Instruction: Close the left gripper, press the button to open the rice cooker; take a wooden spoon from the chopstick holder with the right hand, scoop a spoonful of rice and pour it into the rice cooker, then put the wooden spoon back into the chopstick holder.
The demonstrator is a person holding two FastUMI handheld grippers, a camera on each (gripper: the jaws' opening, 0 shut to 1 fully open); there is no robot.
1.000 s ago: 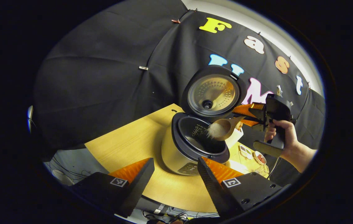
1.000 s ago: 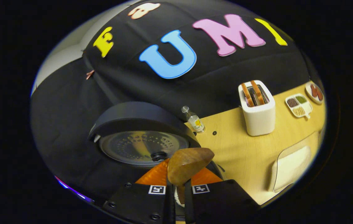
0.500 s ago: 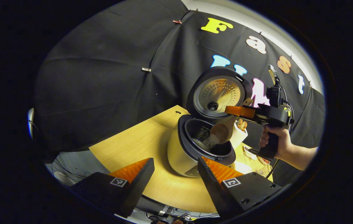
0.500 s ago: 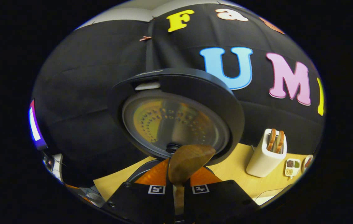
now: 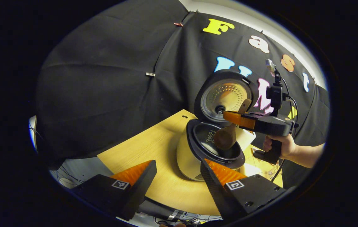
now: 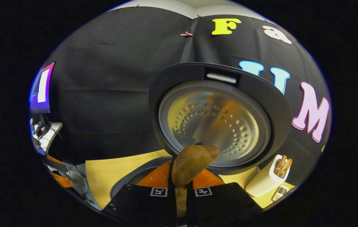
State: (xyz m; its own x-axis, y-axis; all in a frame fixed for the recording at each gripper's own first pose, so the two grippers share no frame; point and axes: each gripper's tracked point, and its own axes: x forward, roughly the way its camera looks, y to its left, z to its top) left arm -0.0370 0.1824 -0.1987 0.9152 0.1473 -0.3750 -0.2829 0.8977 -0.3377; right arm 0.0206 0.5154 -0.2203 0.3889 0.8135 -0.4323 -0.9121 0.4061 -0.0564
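Left gripper view: one open rice cooker (image 5: 198, 151), one wooden spoon (image 5: 226, 137) pinched in right tool (image 5: 234, 117), left tool (image 5: 177, 176) agape, empty.

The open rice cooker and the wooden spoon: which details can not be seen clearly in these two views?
- Left gripper view: the cream rice cooker's front panel, hidden behind the left gripper.
- Left gripper view: the pot bottom, covered by the brown wooden spoon that the right gripper holds.
- Right gripper view: the spoon's handle, hidden between the fingers.
- Right gripper view: the white holder's contents, too small.
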